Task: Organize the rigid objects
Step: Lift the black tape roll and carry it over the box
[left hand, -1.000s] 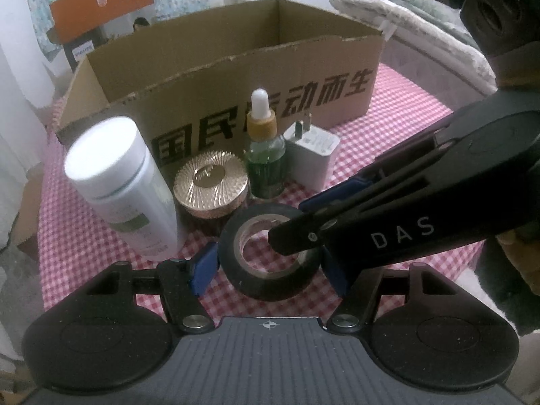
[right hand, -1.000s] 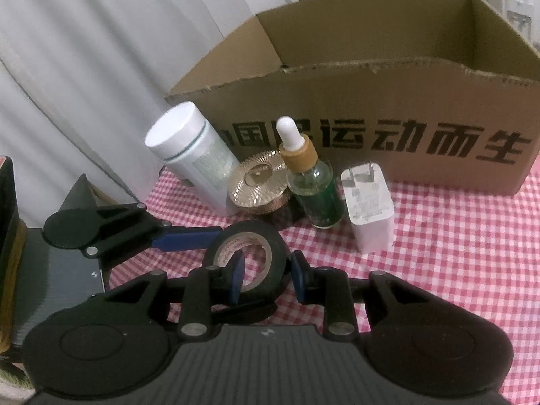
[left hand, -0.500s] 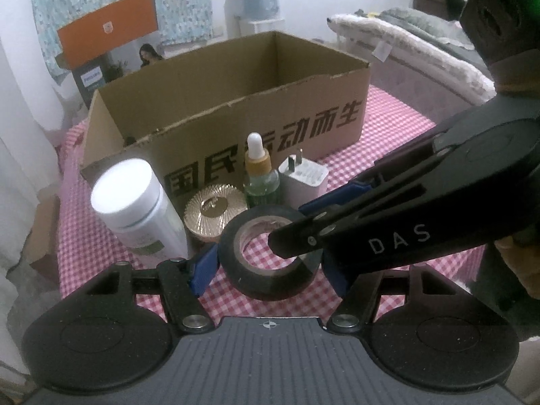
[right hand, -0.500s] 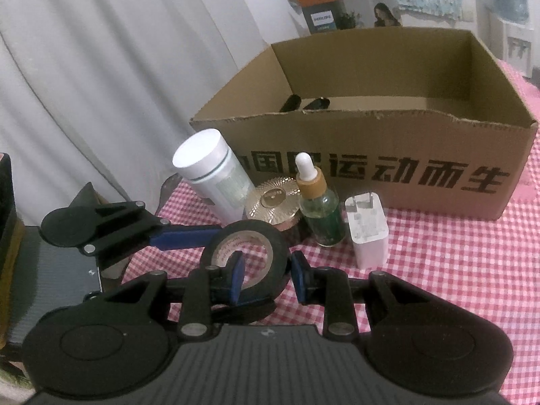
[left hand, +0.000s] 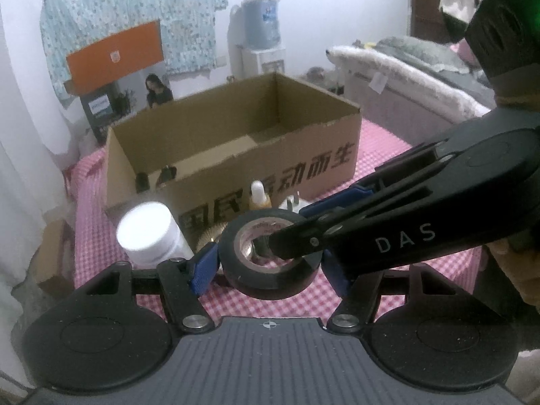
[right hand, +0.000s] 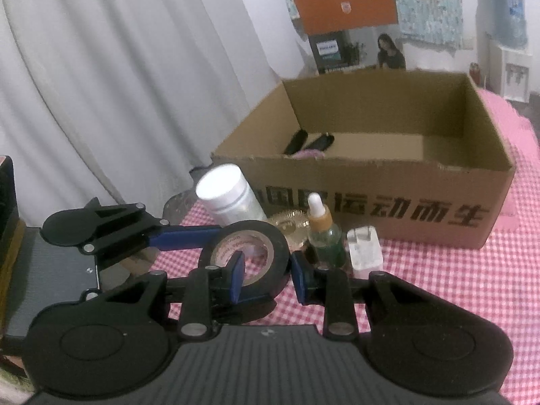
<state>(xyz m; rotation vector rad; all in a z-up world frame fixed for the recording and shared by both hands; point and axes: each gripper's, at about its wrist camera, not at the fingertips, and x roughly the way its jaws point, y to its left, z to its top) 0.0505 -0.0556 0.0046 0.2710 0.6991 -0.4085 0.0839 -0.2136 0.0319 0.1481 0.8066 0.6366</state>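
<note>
A black roll of electrical tape (left hand: 270, 254) (right hand: 246, 260) is held above the red-checked tablecloth (left hand: 297, 303). My left gripper (left hand: 268, 265) is shut across the outside of the roll. My right gripper (right hand: 265, 271) is shut on the roll's wall, one finger (right hand: 236, 275) inside the hole, one outside. Behind stand a white jar (right hand: 229, 199), a gold-lidded round case (right hand: 290, 226), a green dropper bottle (right hand: 322, 233) and a white plug adapter (right hand: 364, 253). An open cardboard box (right hand: 405, 195) stands behind them, with dark objects (right hand: 310, 143) inside at its left end.
A white curtain (right hand: 135, 84) hangs to the left of the table. A bed with bedding (left hand: 422, 74) lies to the right. A water dispenser (left hand: 260, 30) and an orange-topped box (left hand: 114, 57) stand far behind the cardboard box.
Both grippers have risen with the tape roll, lifting it off the cloth. The box interior and the room behind it now show more fully.
</note>
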